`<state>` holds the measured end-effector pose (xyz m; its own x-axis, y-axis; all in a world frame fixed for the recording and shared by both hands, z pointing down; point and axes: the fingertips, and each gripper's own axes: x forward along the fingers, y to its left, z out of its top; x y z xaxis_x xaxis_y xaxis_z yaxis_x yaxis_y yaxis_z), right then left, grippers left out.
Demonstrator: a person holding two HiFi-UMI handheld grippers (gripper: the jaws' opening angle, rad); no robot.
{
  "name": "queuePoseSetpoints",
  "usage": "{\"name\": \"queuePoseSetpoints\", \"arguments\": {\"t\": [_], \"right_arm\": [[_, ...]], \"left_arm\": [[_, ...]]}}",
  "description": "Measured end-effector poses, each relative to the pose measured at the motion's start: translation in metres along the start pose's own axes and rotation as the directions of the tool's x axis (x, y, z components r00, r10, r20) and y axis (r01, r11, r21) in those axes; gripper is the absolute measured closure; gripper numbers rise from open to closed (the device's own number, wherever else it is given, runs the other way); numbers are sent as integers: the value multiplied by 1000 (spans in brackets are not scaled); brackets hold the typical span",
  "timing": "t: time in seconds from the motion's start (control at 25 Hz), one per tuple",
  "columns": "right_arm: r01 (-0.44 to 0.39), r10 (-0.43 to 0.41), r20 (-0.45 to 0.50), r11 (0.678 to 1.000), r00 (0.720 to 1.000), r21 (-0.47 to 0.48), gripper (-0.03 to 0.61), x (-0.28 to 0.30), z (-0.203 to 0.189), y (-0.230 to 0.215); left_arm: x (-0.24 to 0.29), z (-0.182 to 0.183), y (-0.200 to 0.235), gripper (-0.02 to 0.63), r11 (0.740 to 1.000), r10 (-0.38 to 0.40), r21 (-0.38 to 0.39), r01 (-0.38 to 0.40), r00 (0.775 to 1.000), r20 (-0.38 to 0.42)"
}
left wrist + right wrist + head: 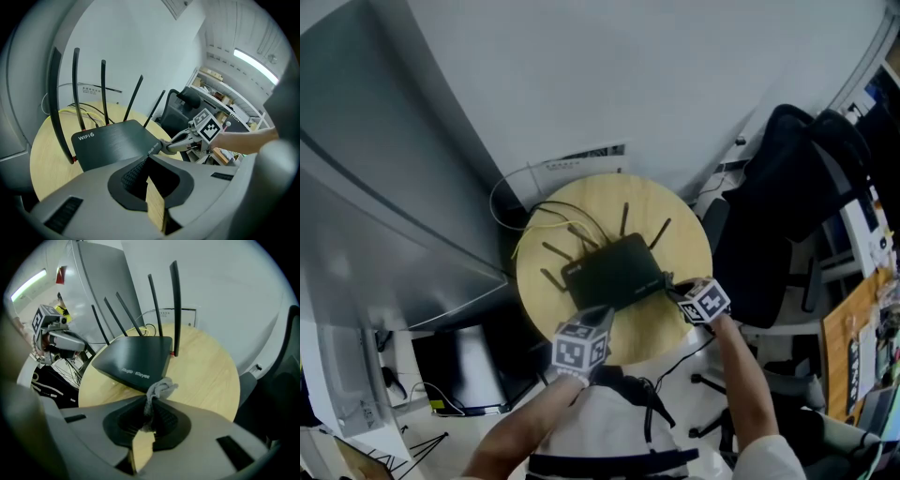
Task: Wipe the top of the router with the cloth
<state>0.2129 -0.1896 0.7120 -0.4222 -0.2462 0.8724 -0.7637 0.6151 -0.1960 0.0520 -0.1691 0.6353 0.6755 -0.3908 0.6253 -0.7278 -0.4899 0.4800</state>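
Note:
A black router [614, 272] with several upright antennas lies on a round wooden table [684, 244]. My right gripper [672, 284] is at its right near corner, shut on a bunched grey cloth [159, 390] that touches that corner of the router [136, 359]. In the left gripper view the cloth [165, 142] presses against the router [112, 140] at its edge. My left gripper [598, 314] is at the router's near edge with its jaws together [149, 158]. Whether it grips the edge is hidden.
Yellow and black cables [548, 220] run from the router's back over the far table edge. A black office chair [778, 216] stands close at the right. A grey partition [384, 216] is at the left, and shelves [220, 89] stand behind the chair.

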Motion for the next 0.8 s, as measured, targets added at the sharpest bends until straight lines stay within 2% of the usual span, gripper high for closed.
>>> {"name": "queuePoseSetpoints", "arguments": {"t": [0.28,0.48,0.8], "right_arm": [[-27,23,68,998,997,50,541,14,-7,35],[-71,67,103,997,992,34,541,25,2,74],[-154,156,83,988,984,-27,541,45,18,137]], "left_arm": [[-14,-15,12,617,999,37,-32,-37,999,14],[-28,-29,24,617,996,76,-58,-75,997,13],[-49,-49,35,617,987,122,-105,-118,992,37]]}}
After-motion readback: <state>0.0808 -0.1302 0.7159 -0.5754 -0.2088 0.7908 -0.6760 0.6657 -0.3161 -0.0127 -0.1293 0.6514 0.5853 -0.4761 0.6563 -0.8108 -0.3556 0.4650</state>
